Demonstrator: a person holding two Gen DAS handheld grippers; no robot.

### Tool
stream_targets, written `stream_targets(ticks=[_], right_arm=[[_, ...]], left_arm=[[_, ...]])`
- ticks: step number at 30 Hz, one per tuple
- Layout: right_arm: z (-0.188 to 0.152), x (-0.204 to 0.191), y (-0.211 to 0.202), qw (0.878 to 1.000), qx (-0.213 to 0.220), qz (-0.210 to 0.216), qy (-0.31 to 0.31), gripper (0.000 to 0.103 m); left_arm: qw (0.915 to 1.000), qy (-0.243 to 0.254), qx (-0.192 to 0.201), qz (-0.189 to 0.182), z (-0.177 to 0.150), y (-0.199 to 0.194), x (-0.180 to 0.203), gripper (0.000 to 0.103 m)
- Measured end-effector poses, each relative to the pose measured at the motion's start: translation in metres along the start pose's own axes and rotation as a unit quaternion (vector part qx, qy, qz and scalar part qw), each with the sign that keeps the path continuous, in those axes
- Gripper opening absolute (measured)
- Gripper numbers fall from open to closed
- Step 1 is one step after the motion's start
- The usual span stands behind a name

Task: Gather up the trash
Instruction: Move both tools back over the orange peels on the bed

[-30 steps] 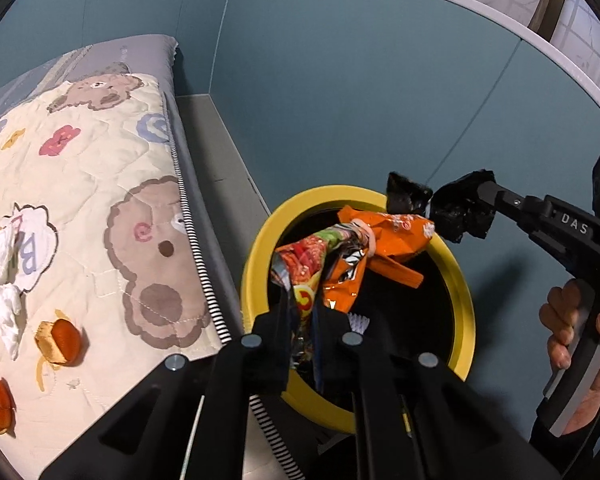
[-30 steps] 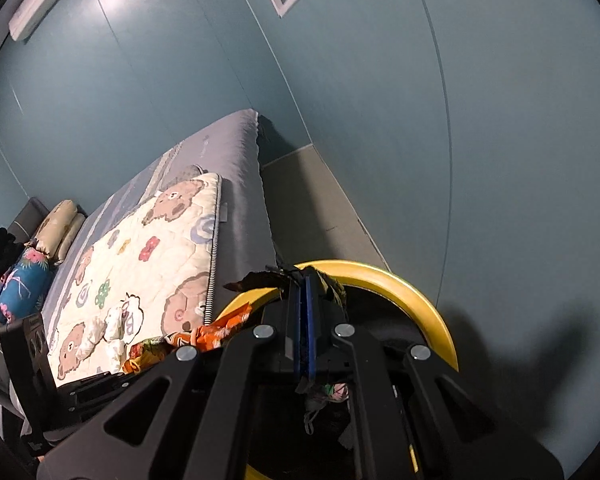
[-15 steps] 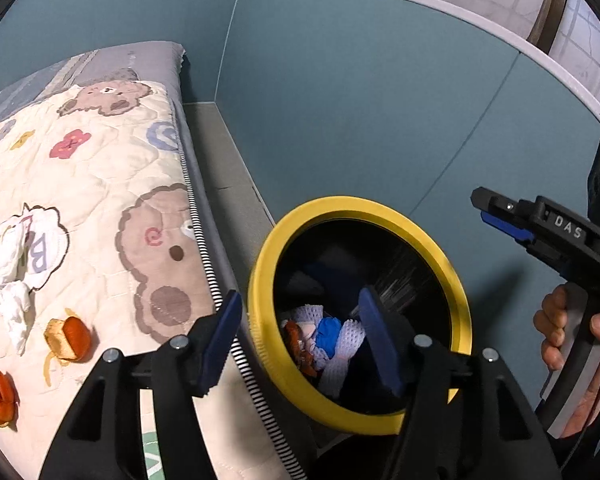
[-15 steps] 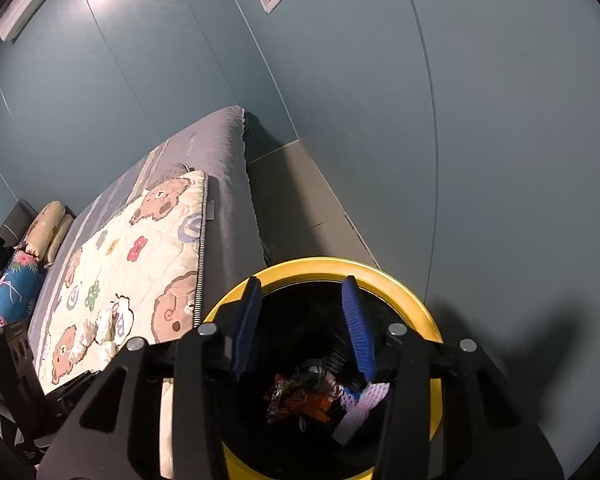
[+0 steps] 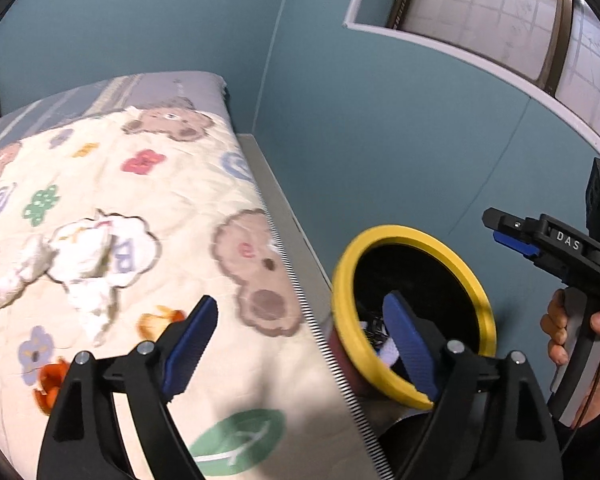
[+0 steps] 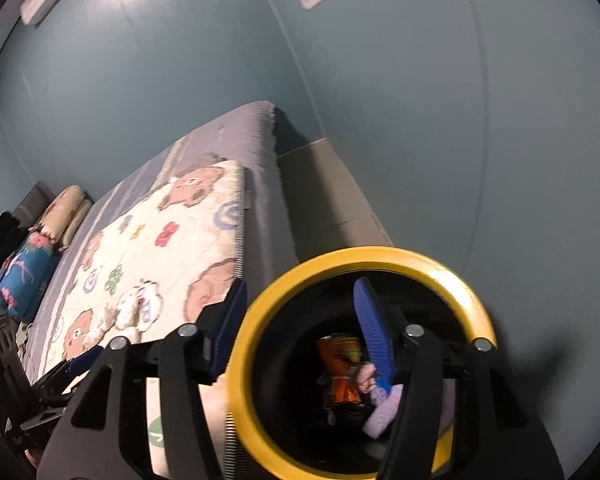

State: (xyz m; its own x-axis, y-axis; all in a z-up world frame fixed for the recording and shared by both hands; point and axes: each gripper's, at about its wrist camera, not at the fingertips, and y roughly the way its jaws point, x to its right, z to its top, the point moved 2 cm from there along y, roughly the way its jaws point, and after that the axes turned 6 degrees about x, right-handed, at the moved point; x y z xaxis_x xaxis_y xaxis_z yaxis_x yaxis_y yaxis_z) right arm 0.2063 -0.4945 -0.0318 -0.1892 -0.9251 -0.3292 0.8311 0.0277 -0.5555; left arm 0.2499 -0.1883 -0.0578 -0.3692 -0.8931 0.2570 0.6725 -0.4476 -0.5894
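A yellow-rimmed black bin (image 5: pixel 476 280) stands on the floor between the bed and the wall; it also shows in the right wrist view (image 6: pixel 380 254). An orange snack wrapper (image 6: pixel 340 368) lies inside it. My left gripper (image 5: pixel 300 336) is open and empty, straddling the bed edge and the bin's rim. My right gripper (image 6: pixel 300 328) is open and empty above the bin's left rim; it also shows in the left wrist view (image 5: pixel 512 232). Crumpled white tissues (image 5: pixel 80 256) and orange peel pieces (image 5: pixel 52 380) lie on the quilt.
The bed has a cream bear-print quilt (image 5: pixel 160 200) over a grey sheet (image 6: pixel 236 128). Pillows (image 6: pixel 32 256) lie at its far end. A teal wall (image 5: pixel 380 120) runs close behind the bin, with a narrow floor strip (image 6: pixel 328 192) beside the bed.
Both grippers opened and dropped their wrappers into the bin. The left gripper then swung left towards the quilt, and the right gripper shifted left over the bin's rim.
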Motion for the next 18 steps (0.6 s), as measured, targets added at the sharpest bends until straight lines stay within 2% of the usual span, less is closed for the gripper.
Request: stream_targets(ticks=[4, 8, 12, 18], right_arm=[[-0.004, -0.033, 0.005, 0.999, -0.004, 0.028, -0.024, 0.062], [-0.010, -0.063, 0.008, 0.998, -0.010, 0.054, -0.043, 0.070], [-0.017, -0.095, 0.014, 0.995, -0.017, 0.077, -0.060, 0.076], [-0.029, -0.139, 0.026, 0.991, -0.032, 0.093, -0.088, 0.079]], left_arm=[[0.9996, -0.004, 0.020, 0.019, -0.002, -0.021, -0.020, 0.088], [0.9978, 0.001, 0.039, 0.054, -0.005, -0.041, -0.040, 0.090], [0.9963, -0.003, 0.040, 0.076, -0.009, -0.053, -0.064, 0.090], [0.9922, -0.033, 0.033, 0.115, -0.020, -0.064, -0.111, 0.090]])
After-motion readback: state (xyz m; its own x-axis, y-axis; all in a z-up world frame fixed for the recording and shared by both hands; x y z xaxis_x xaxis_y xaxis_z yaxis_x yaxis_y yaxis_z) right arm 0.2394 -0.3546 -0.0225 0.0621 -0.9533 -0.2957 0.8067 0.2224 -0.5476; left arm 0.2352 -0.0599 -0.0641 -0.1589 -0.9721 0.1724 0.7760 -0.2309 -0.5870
